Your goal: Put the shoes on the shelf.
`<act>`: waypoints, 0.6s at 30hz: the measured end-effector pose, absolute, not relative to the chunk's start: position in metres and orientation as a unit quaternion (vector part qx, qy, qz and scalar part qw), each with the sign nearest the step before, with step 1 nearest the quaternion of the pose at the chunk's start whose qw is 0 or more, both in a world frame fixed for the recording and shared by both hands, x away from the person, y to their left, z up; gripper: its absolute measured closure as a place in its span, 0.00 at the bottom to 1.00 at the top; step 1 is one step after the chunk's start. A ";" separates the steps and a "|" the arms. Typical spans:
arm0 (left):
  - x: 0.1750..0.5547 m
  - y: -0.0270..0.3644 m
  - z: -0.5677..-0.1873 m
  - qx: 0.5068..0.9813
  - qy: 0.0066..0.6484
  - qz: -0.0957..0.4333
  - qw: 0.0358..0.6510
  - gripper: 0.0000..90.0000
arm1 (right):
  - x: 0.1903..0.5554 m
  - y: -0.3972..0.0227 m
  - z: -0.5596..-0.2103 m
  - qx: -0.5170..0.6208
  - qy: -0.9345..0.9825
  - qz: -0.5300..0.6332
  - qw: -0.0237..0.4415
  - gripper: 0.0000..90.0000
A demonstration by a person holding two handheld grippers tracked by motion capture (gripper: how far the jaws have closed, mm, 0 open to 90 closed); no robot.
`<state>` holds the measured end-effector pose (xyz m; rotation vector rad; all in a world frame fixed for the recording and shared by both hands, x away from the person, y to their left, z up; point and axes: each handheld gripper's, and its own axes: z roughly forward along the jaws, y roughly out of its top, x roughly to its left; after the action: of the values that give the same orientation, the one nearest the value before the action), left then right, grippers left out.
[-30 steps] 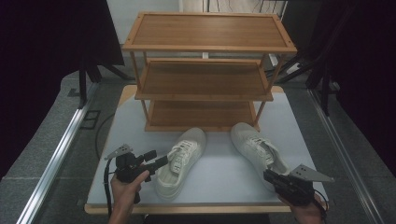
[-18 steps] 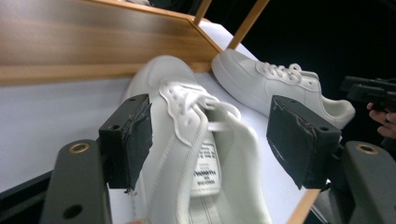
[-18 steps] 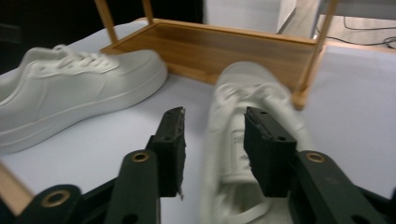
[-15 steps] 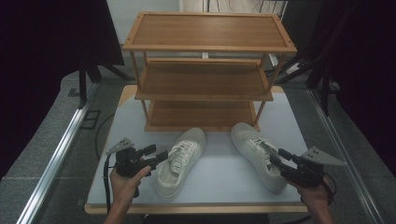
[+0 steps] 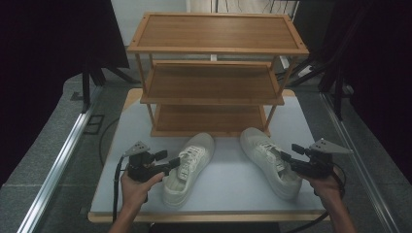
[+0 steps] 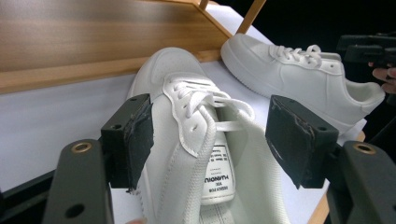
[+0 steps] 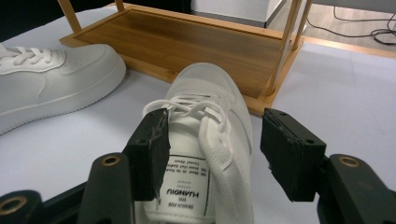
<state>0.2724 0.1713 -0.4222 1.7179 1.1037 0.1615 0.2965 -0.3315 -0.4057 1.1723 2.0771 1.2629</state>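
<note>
Right hand-held gripper [image 5: 287,157] advanced | right shoe [image 5: 270,160] heel hidden | 2 shoes

My left gripper [image 6: 210,140] holds its jaws wide either side of the near white shoe's tongue [image 6: 219,172], the second shoe [image 6: 299,79] lying by the table's edge beyond.

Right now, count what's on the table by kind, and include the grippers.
White shoes: 2, left shoe and right shoe
Wooden shoe rack: 1
Grippers: 2, left gripper and right gripper
Total: 5
</note>
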 end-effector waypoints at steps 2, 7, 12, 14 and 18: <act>0.274 0.169 -0.424 0.719 0.461 0.071 0.515 0.36 | 0.300 -0.332 -0.408 0.424 0.752 0.457 0.213 0.46; 0.278 0.164 -0.429 0.727 0.463 0.079 0.500 0.38 | 0.306 -0.331 -0.415 0.419 0.762 0.450 0.203 0.45; 0.281 0.155 -0.435 0.740 0.460 0.083 0.484 0.39 | 0.315 -0.329 -0.423 0.420 0.771 0.437 0.198 0.46; 0.283 0.153 -0.440 0.744 0.461 0.085 0.477 0.39 | 0.321 -0.327 -0.428 0.417 0.778 0.428 0.194 0.46; 0.287 0.150 -0.448 0.747 0.464 0.086 0.468 0.40 | 0.332 -0.323 -0.433 0.416 0.787 0.414 0.191 0.48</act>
<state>0.2872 0.1500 -0.4481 1.8315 1.1383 0.2113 0.3317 -0.3228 -0.4332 1.1681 2.2106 1.1645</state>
